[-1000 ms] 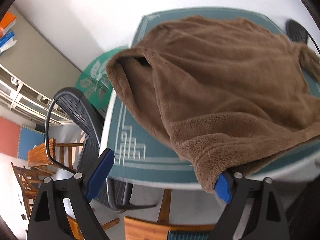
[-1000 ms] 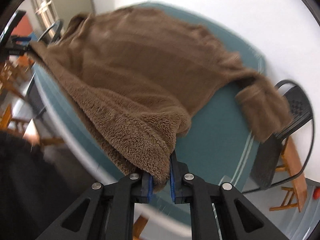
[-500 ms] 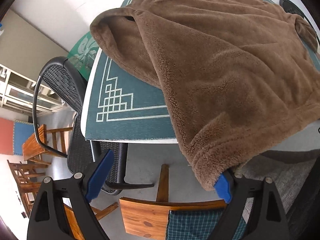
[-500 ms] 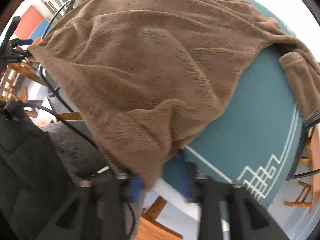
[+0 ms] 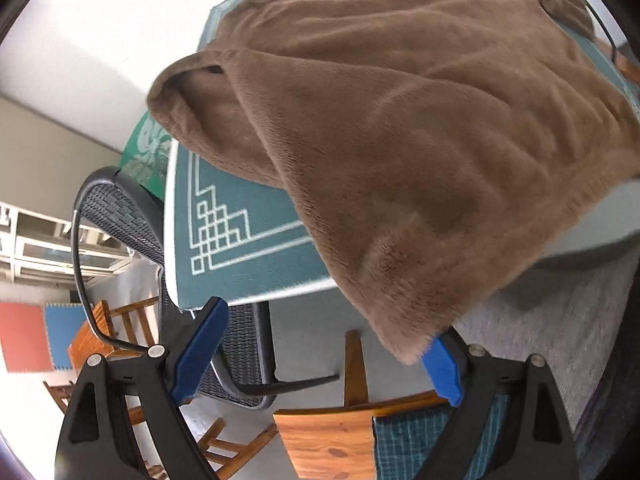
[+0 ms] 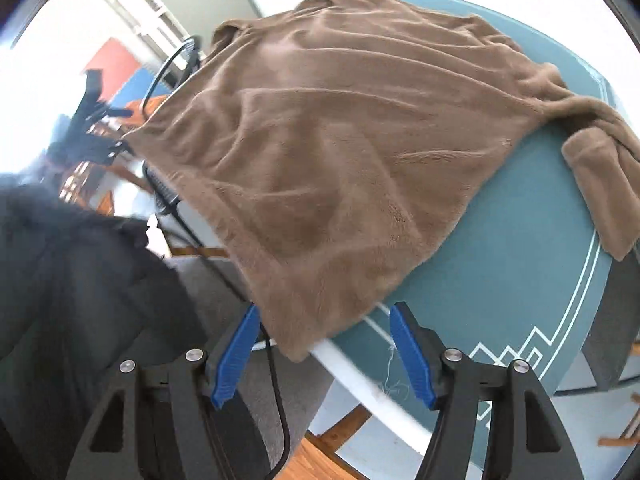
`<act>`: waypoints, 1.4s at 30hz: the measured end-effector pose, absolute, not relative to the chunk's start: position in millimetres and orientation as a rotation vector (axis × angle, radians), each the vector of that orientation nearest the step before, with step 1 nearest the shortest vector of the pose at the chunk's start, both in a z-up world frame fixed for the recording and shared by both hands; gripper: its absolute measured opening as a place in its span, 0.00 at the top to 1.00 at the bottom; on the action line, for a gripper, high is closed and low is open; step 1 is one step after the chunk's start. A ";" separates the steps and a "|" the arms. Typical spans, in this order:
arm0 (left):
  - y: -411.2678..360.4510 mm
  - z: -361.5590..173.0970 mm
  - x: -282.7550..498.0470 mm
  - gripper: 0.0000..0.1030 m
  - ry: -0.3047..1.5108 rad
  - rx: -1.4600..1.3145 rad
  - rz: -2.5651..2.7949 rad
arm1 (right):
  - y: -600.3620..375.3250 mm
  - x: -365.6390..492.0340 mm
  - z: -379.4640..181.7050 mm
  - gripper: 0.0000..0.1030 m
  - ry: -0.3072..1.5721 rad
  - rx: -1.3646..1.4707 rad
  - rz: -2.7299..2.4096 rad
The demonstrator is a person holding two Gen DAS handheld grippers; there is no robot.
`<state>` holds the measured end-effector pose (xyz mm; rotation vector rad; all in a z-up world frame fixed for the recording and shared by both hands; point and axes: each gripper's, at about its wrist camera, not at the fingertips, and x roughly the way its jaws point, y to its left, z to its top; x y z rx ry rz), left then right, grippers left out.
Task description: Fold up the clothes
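While the brown fleece [image 5: 420, 128] lies spread over the green counter [image 5: 240, 216], its near hem hangs off the counter's edge toward both cameras. The left tongs [image 5: 320, 356] stand wide open; the hem corner touches the inner face of the right-hand finger at about 4 o'clock in the left view, but nothing pinches it. The right tongs [image 6: 324, 354] are also well open, with the other hem corner drooping between the fingers at 6 o'clock, apparently unheld.

I judge the fleece to be soft, thick and limp, light for its bulk. It should bunch and sag rather than crease sharply, and its plush pile may slip from a shallow pinch. The hem corners look like the best holds, taken deep so both layers are caught. A sleeve [image 6: 600, 184] trails off the counter at 3 o'clock in the right view and could drag when the body is lifted.

The collar end is far off, at 12 o'clock, and hard to read. The left sleeve folds under at 10 o'clock in the left view, so its cuff is hidden. Motion blur softens the pile, and a dark jacket [image 6: 80, 288] blocks the right view at 8 o'clock.
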<state>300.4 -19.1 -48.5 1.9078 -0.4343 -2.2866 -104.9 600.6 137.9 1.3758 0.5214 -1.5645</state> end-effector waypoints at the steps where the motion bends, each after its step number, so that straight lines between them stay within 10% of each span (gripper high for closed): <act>1: -18.4 -49.4 303.3 0.11 -0.445 1.928 -2.281 | 604.1 -103.7 136.6 0.32 0.523 1.383 -1.559; 8: -41.5 -49.0 315.7 0.11 -0.317 1.942 -2.235 | 615.1 -110.7 140.6 0.29 0.482 1.389 -1.674; 19: -162.2 -38.9 275.3 0.19 0.906 1.403 -2.212 | 535.8 -118.5 132.8 0.24 0.469 1.273 -1.733; 24: -169.2 -63.6 242.1 0.40 0.972 1.444 -2.156 | 515.1 -119.3 122.6 0.24 0.510 1.252 -1.725; 37: -182.0 -99.1 208.3 0.45 1.073 1.453 -2.097 | 516.5 -126.2 93.0 0.24 0.585 1.343 -1.733; 42: -188.9 -105.0 207.9 0.93 1.092 1.472 -2.043 | 515.0 -129.9 88.0 0.22 0.622 1.344 -1.719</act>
